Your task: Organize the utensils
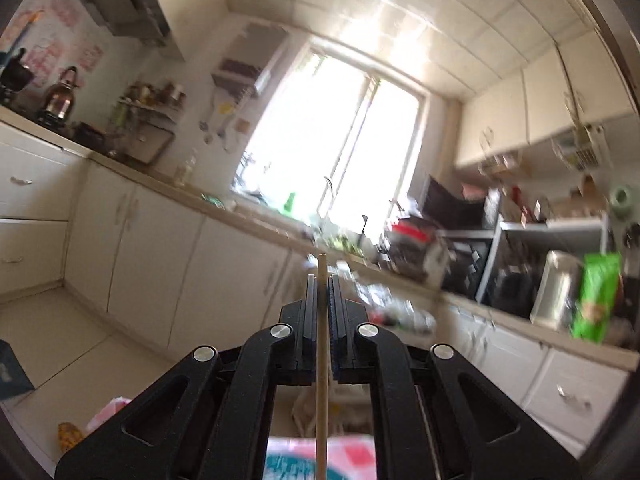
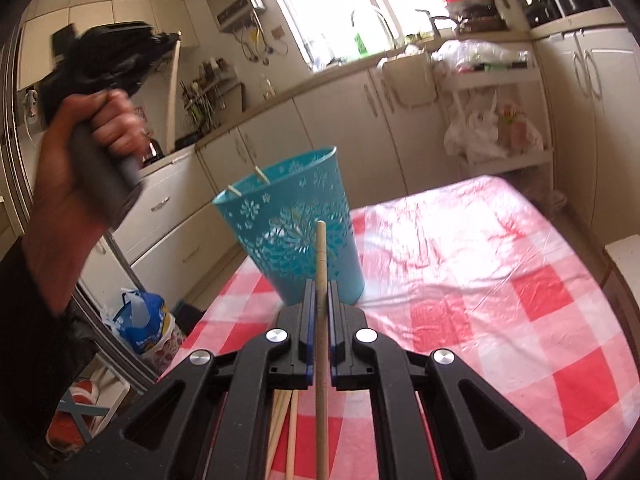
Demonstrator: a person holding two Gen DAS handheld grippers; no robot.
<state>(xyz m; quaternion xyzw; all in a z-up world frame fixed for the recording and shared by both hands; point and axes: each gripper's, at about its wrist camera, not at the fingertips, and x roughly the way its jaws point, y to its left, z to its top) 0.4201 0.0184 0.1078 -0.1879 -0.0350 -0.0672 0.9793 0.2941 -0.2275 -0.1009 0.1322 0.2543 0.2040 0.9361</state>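
Above the table (image 2: pixel 500 280), each gripper clamps 1 chopstick: left gripper (image 1: pixel 322 280) raised high, right gripper (image 2: pixel 321 286) just before the cup (image 2: pixel 292 224). Tip each stick upright over the rim before releasing; more chopsticks (image 2: pixel 286 420) lie below.

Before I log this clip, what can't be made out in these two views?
- Left wrist: counter clutter is motion-blurred; the chopstick in the left claw is cut off by the bottom edge.
- Right wrist: the cup wall hides all but two stick tips; loose chopsticks are hidden under the right claw.
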